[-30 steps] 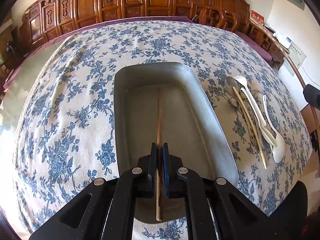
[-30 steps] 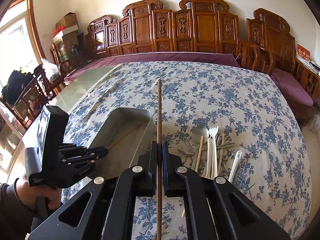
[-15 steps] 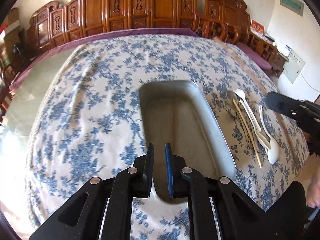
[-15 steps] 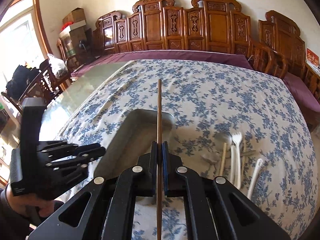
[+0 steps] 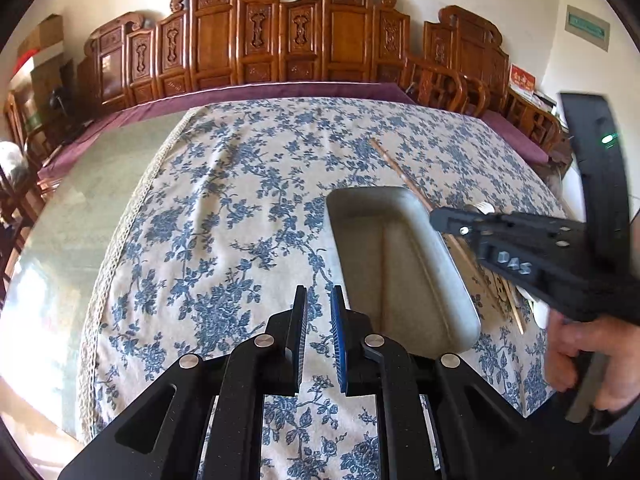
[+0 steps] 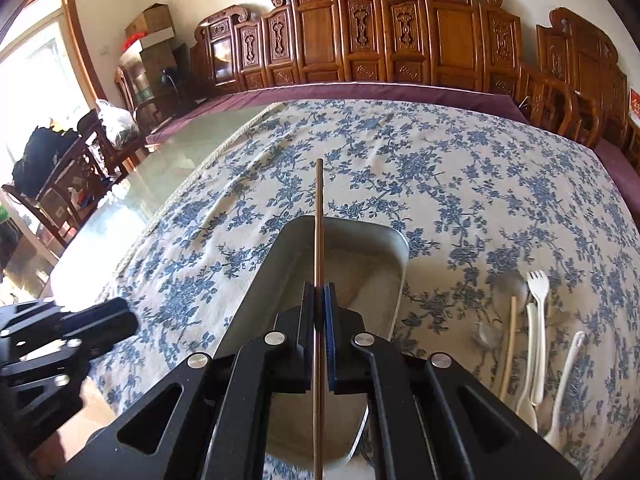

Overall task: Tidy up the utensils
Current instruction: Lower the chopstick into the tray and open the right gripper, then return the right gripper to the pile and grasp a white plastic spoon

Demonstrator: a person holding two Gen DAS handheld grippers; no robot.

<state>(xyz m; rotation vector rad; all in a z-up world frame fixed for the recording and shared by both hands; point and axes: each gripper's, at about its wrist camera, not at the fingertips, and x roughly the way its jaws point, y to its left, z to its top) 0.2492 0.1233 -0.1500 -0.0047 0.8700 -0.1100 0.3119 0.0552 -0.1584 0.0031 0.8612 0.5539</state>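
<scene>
- The right gripper (image 6: 319,292) is closed on a thin brown wooden chopstick (image 6: 319,216); the stick is pinched between the fingers (image 6: 330,312) and runs straight forward along them.
- The held chopstick is above the grey rectangular metal tray (image 6: 396,248), its far tip reaching past the tray's far rim over the blue-and-white floral tablecloth (image 6: 460,168).
- In the left wrist view the same gripper (image 5: 440,218) enters from the right above the tray's (image 5: 460,300) right rim, with the chopstick (image 5: 396,168) slanting away over the cloth.
- A bare hand (image 5: 592,356) grips the right gripper's handle at the right edge of that view.
- The left gripper (image 5: 319,304) holds nothing; its fingers (image 5: 338,320) stand slightly apart with a narrow gap between them.
- The left gripper hovers over the tablecloth (image 5: 224,208) just beside the tray's near left corner.
- A second thin wooden chopstick (image 5: 381,272) appears to lie lengthwise on the tray floor.
- The remaining utensils lie on the cloth to the right of the tray, apart from it: a metal spoon (image 6: 508,286), a pale wooden chopstick (image 6: 509,344), a white plastic fork (image 6: 538,320) and a white plastic spoon (image 6: 566,380), packed side by side.
- The cloth covers part of the counter (image 6: 192,148), whose bare glossy greenish surface shows to the left.
- Carved brown wooden chairs (image 6: 440,32) line the far side of the counter.
</scene>
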